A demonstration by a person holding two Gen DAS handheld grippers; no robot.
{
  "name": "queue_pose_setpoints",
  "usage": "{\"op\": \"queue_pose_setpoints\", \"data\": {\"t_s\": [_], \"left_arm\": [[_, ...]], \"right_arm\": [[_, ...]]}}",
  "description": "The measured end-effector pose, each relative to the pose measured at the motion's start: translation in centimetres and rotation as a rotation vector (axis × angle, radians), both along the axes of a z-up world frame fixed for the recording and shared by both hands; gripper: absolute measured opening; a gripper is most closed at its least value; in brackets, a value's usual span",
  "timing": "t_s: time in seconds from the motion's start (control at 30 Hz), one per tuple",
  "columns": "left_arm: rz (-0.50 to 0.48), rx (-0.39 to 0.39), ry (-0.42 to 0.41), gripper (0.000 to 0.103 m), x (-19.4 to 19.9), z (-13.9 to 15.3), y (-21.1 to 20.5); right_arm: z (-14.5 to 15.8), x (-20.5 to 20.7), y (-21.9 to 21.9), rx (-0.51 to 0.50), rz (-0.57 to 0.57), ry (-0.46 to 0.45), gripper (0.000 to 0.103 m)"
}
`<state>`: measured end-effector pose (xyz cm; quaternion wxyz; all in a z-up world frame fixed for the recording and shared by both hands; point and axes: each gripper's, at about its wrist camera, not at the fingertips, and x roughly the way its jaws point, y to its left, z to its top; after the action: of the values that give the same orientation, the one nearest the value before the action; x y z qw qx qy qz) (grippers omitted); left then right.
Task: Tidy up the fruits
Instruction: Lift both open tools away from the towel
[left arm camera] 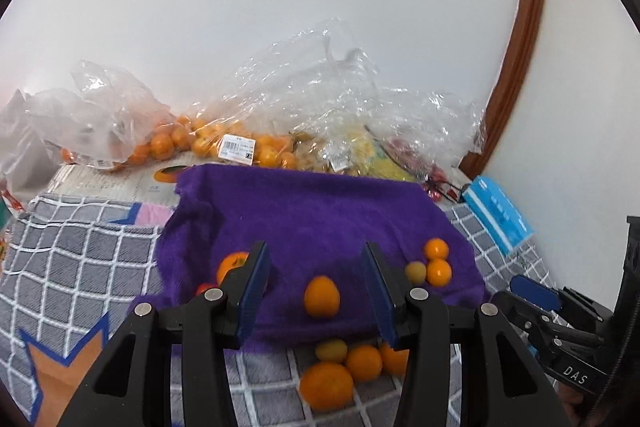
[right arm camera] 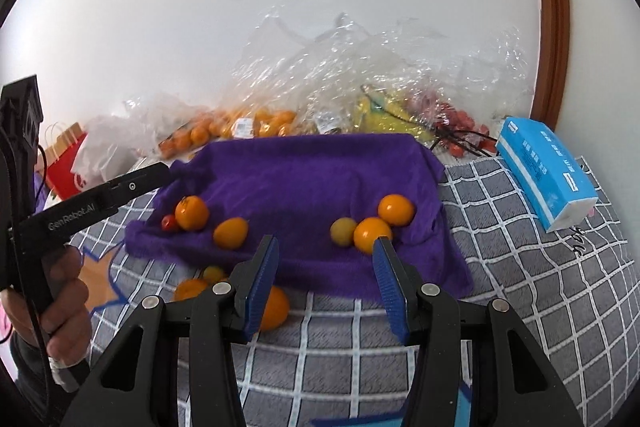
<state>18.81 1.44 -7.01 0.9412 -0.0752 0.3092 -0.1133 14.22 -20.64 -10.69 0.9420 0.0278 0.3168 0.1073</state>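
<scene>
1. Sorting under way: loose orange round fruits (right arm camera: 231, 233) lie grouped on the purple fleece towel (right arm camera: 304, 171); others (left arm camera: 326, 385) sit off its near edge on the grey checked blanket (right arm camera: 520, 267).
2. Left gripper (left arm camera: 316, 291) wide, empty, framing one orange fruit (left arm camera: 321, 297). Right gripper (right arm camera: 326, 279) wide, empty.
3. Next, likely: close on that fruit.
4. Clear plastic bags (left arm camera: 320, 99) blur their contents; the fruits nearest the grippers are partly hidden.

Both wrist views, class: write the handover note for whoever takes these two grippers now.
Left gripper: open, empty, a loose orange between its fingers.
Right gripper: open, empty.
On the purple towel: six fruits in two groups.
Off it, on the checked blanket: a cluster of oranges at the towel's near edge.
Done: cannot tell.
Left: bagged fruit behind appears unsorted.
</scene>
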Motion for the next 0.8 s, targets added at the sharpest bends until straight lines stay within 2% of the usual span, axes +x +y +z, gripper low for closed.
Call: {"op": "queue_pose_setpoints", "data": {"t_s": [0.13, 0.3, 0.4, 0.57, 0.8], "left_arm": [[0.014, 0.052, 0.0, 0.045, -1.9, 0.2, 0.1], [-0.017, 0.018, 0.056, 0.045, -3.6, -0.7, 0.6], [-0.006, 0.024, 0.078, 0.045, -4.1, -1.3, 0.7], [-0.019, -0.026, 0.111, 0.045, -5.1, -1.6, 0.7], [-0.02, 0.077, 0.066, 0.045, -6.7, -1.1, -0.3]], "right_arm": [[-0.7, -0.9, 0.6, -0.012, 0.005, 0.019, 0.05], [-1.2, -2.3, 1.1, 0.003, 0.023, 0.035, 0.05], [-1.0, -3.4, 1.3, -0.017, 0.026, 0.017, 0.05], [-0.9, -4.7, 0.9, -0.015, 0.017, -0.004, 0.05], [-0.7, -5.3, -0.2, -0.004, -0.018, -0.026, 0.05]]}}
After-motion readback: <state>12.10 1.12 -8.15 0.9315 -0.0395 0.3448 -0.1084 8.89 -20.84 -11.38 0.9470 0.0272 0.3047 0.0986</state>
